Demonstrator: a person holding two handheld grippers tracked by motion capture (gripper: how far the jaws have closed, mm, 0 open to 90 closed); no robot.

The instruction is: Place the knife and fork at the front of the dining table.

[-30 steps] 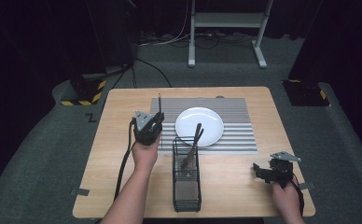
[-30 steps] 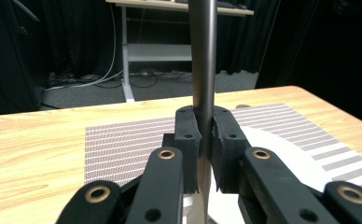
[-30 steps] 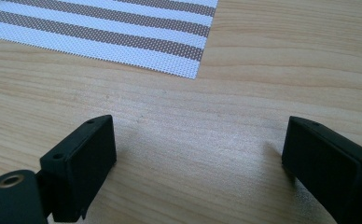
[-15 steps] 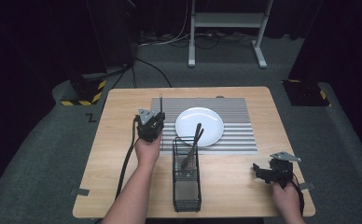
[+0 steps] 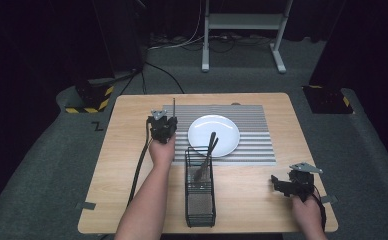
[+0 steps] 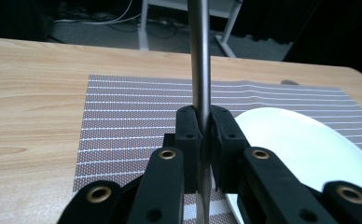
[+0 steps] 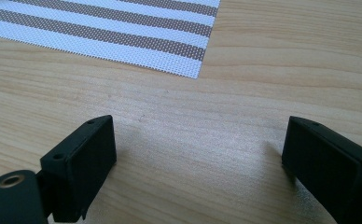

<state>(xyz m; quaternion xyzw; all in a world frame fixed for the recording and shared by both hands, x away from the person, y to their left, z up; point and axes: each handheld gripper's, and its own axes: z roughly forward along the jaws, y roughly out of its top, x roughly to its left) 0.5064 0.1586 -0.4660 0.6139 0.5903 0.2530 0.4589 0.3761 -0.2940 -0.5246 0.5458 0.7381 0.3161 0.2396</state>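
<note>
High view: your left gripper (image 5: 163, 126) held a slim metal utensil (image 5: 174, 107) by its handle, long axis pointing away from you, at the left edge of the striped mat (image 5: 262, 137), just left of the white plate (image 5: 214, 134), while your right gripper (image 5: 288, 185) sat far off at the counter's (image 5: 117, 165) near right corner, so the left hand was the one placed to set it down. Left gripper view: jaws were clamped narrow on the utensil (image 6: 200, 70), the shaft rose straight out between them, the mat (image 6: 132, 116) lay below and the plate (image 6: 300, 140) to the right. Right gripper view: your jaws stood wide, empty, over bare counter (image 7: 207, 126), the mat corner (image 7: 170, 51) ahead.
</note>
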